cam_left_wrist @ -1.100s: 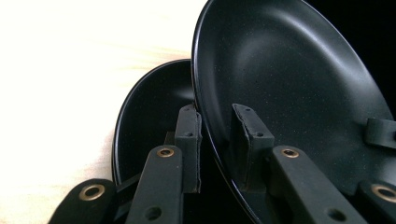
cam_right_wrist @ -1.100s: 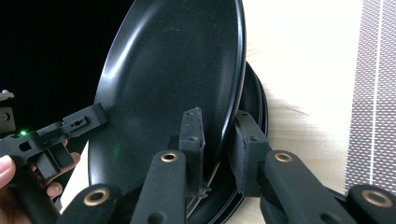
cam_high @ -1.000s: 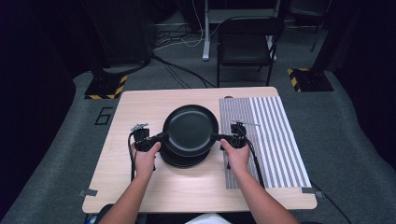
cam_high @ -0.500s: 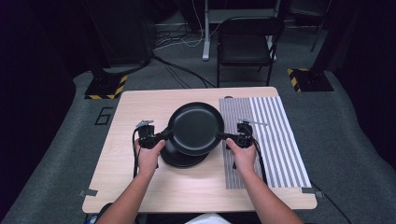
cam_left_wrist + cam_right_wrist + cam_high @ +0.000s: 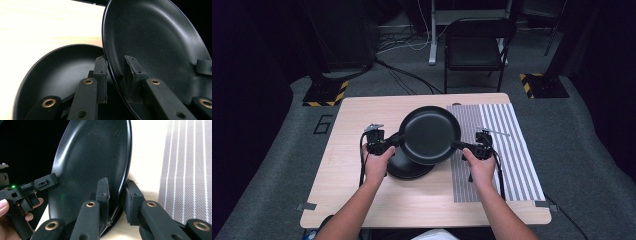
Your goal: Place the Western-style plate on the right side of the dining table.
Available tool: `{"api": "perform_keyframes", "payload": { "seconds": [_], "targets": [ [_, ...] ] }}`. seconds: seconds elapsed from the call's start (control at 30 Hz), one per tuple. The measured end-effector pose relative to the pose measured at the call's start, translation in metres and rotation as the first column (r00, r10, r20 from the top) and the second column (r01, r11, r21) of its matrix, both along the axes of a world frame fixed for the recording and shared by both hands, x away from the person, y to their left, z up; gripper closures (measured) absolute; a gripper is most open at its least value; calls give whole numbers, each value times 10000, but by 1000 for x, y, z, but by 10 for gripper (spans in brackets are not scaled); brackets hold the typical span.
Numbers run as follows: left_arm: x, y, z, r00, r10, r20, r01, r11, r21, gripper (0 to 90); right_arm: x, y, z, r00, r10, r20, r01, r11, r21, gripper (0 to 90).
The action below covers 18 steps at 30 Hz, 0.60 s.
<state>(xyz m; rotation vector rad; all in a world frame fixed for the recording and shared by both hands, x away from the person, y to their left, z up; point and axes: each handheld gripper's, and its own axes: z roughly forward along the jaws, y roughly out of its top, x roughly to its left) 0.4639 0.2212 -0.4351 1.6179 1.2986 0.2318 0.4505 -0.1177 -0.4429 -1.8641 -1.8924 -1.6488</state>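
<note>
A black plate (image 5: 429, 134) is held by its rim between two hand-held grippers above a wooden table (image 5: 352, 200).

The left gripper (image 5: 393, 143) and right gripper (image 5: 460, 146) are each clamped on opposite edges, probably to keep the plate level; a second plate (image 5: 404, 167) rests just below it, beside a striped mat (image 5: 507, 150).
</note>
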Motion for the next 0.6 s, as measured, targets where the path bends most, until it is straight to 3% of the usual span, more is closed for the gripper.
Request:
{"api": "perform_keyframes", "payload": {
  "seconds": [0.6],
  "targets": [
    [4, -25, 14, 9987, -472, 212, 470, 9989, 68, 728, -13, -24, 14, 9989, -409, 247, 410, 9991, -55, 756]
  ]
}}
